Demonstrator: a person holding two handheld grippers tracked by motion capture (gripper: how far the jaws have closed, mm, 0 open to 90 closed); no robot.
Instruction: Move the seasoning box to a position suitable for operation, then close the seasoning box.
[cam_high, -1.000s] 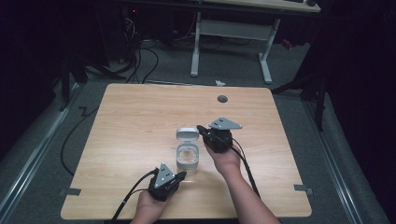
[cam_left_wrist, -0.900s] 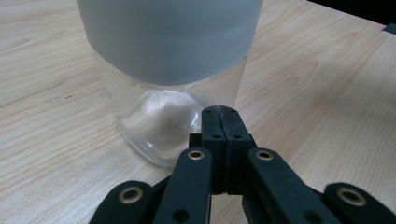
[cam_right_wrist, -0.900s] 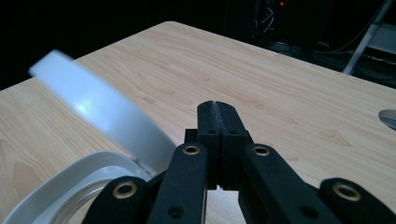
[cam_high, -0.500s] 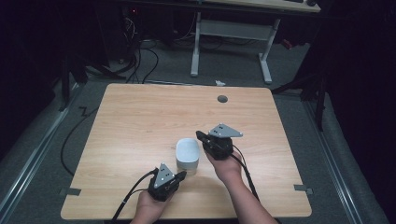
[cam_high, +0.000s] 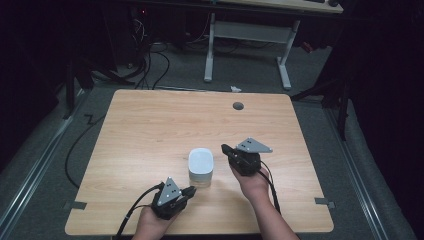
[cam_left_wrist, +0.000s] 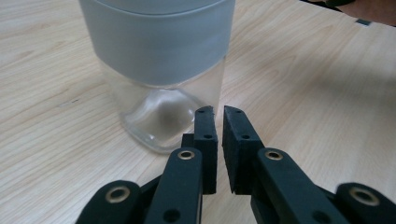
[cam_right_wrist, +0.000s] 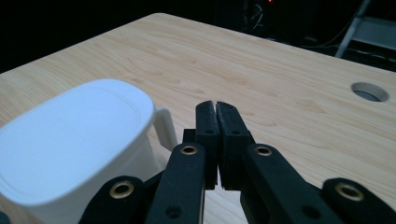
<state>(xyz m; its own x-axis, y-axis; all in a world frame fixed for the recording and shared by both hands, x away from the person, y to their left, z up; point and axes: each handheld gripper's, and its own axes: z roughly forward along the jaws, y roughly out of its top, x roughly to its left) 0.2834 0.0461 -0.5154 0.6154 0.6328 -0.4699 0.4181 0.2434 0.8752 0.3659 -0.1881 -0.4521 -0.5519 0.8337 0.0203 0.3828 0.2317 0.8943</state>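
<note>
A white-lidded container (cam_high: 201, 167) stands on the table (cam_high: 150, 130), the left gripper (cam_high: 189, 192) just below it and the right gripper (cam_high: 226, 149) beside it.

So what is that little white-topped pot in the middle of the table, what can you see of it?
The pot is a small jar with rounded corners: a clear, glass-like body with a thick base and a matte white lid pressed over its top, a small tab on the lid's side. It looks empty. It stands upright and closed on the wooden table, between the two grippers, neither touching it.
</note>
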